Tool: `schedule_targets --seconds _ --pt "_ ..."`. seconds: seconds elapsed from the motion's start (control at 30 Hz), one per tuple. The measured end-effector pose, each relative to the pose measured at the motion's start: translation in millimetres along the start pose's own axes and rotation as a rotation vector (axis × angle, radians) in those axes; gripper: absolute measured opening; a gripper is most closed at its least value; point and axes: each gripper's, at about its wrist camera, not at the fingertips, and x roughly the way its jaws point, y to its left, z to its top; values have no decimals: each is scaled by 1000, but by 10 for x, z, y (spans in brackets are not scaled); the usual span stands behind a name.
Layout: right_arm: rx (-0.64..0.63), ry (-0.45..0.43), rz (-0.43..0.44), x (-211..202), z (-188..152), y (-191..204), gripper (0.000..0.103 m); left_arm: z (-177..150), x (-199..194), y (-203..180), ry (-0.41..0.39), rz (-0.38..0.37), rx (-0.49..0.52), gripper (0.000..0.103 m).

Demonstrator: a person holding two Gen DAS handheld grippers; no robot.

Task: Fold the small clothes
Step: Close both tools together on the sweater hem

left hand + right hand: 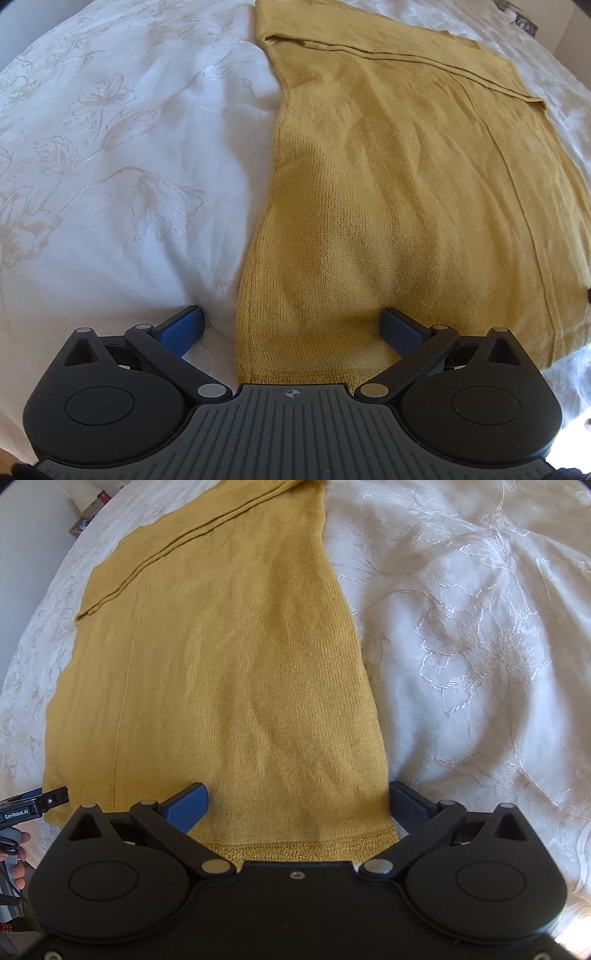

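Note:
A mustard-yellow knit garment (406, 184) lies flat on a white bed, with a folded flap across its far end. My left gripper (291, 325) is open, its blue fingers straddling the garment's near left corner. In the right wrist view the garment (240, 664) fills the middle, and its ribbed hem (303, 851) lies just in front of the gripper body. My right gripper (297, 801) is open, its fingers straddling the near right corner of the hem. Neither holds the cloth. The left gripper also shows at the left edge of the right wrist view (33, 805).
The white bedspread (110, 166) with embroidered flowers surrounds the garment and rises in soft folds (480, 646). A small framed object (79, 526) stands beyond the bed at the far left. A hand (16, 860) holds the left device.

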Motion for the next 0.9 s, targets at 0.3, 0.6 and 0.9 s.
schedule_targets --seconds 0.3,0.6,0.9 --pt "-71 34 -33 65 21 138 103 76 13 2 32 -3 -8 103" --pt "-54 29 -14 -138 7 91 61 -31 -243 -121 -28 -51 22 31" --pt "44 -2 94 -337 -64 -153 16 -69 -258 -171 -31 -28 -14 25"
